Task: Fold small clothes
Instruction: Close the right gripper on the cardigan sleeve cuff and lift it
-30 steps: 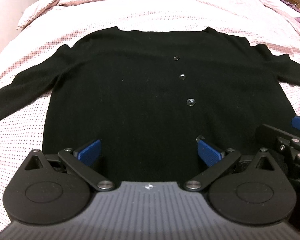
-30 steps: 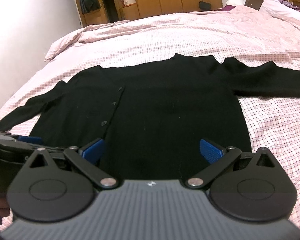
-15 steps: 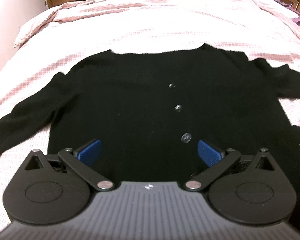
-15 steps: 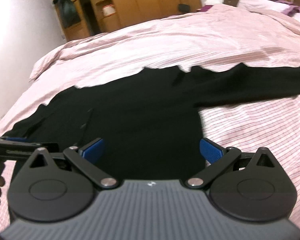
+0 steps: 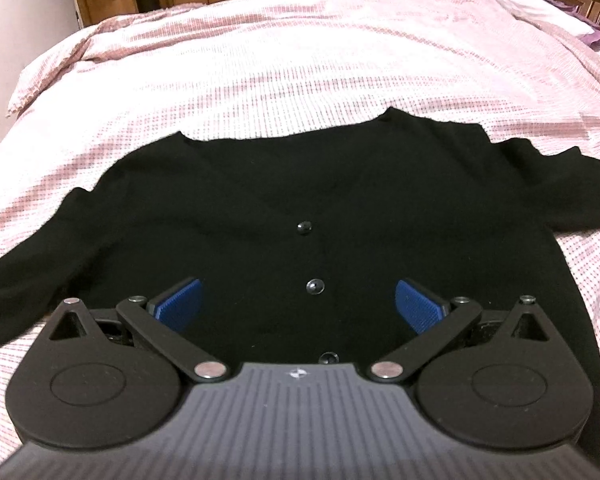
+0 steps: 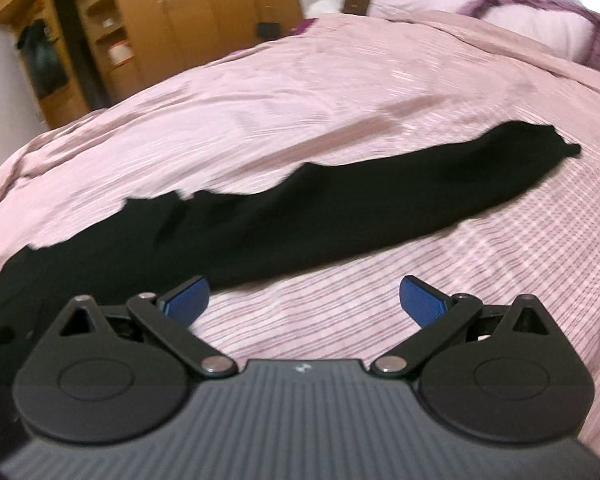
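Cardigan [image 5: 300, 200] lies flat, buttoned, on the bed [image 5: 300, 60], sleeves spread. My left hand-held gripper [image 5: 299, 307] and right hand-held gripper [image 6: 304, 302] are both released, holding nothing. I should pinch the right sleeve [image 6: 380, 196] near its cuff and fold it across the body without dragging.

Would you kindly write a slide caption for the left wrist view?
Open left hand-held gripper above a flat black buttoned knit cardigan on a pink checked bedspread.
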A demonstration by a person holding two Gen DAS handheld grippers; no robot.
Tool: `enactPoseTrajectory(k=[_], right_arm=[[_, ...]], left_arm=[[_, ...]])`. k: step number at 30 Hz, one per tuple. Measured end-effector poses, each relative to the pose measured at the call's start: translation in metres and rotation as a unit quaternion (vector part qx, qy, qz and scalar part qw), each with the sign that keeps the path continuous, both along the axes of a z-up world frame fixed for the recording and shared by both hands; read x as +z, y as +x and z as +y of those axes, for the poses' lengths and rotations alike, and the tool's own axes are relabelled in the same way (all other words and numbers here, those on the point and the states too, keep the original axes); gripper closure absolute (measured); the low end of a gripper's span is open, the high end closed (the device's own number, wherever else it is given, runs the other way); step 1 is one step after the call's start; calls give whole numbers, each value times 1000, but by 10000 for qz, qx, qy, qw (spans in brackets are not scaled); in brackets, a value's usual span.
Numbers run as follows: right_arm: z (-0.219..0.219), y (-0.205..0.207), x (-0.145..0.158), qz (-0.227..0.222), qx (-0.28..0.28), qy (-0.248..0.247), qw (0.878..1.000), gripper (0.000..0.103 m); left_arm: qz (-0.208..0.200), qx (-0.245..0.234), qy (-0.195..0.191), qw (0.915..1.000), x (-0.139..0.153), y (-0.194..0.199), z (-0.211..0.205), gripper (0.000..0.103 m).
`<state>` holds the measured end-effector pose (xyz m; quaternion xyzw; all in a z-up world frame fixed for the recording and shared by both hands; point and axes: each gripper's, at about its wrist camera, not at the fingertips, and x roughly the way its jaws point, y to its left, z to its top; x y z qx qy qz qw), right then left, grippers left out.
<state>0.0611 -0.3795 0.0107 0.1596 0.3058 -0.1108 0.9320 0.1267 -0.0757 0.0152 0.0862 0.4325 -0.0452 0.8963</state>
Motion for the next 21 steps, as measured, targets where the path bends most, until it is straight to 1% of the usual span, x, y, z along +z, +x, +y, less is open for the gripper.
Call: enactPoseTrajectory(k=[4, 8, 11, 14, 18, 19, 21], right_arm=[[-32, 13, -10, 115, -228, 44, 9997, 0], [-57, 30, -22, 214, -418, 40, 9989, 0], [-75, 41, -28, 175, -523, 36, 9985, 0], [-91, 50, -33, 101, -659, -1, 9978, 0], [-116, 63, -42, 157, -1006, -7, 9948, 0], [-122, 65, -45, 186, -1082, 58, 9939, 0], [-133, 65, -54, 46, -1135, 294, 9931, 0]], left_arm=[[163, -3, 11, 9999, -14, 10, -7, 0], [171, -19, -31, 9998, -26, 22, -10, 0], [270, 72, -32, 9996, -37, 28, -11, 0], [245, 194, -215, 9993, -43, 30, -6, 0], [206, 287, -359, 9987, -47, 31, -2, 0], [198, 299, -354, 9987, -48, 30, -3, 0], [183, 303, -282, 9990, -51, 29, -6, 0]])
